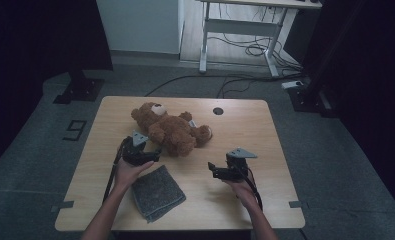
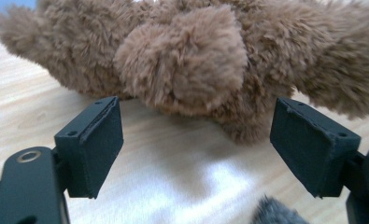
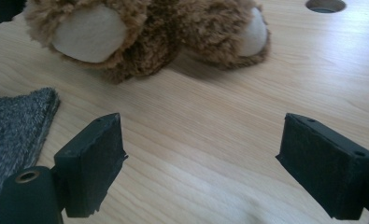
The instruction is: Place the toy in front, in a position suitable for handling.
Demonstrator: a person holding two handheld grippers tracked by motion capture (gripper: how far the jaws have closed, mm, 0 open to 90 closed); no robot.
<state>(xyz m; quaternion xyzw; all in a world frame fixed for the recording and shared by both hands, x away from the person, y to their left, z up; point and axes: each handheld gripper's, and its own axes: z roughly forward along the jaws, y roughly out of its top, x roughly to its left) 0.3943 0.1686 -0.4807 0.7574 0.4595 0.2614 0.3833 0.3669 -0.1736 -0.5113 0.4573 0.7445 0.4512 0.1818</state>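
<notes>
Left tongs stood wide apart, flat black padded jaws with nothing pinched between them, only bare wood showing in the gap. In the high view the left tongs sat just beside the shaggy brown plush teddy bear, nosing toward its flank. Whether they brushed the fur, I could not tell. Up close, the teddy bear was all long, tufted pile, one rounded limb bulging straight ahead of the jaws.

Right tongs were spread just as wide, and empty too, their square pads matt and slightly frayed at the edges. From above the right tongs hovered over open wood, clear of the bear, pointing left toward it. Ahead of them lay the bear's two feet, with smooth cream felt soles ringed in brown fluff.

Near the left hand lay the grey folded felt-like cloth, coarse and flecked, roughly square, set askew. Its corner showed left of the right tongs.

Everything rested on the pale wood-grain rectangular tabletop, rounded at the corners, with a small round cable hole near its far edge.
</notes>
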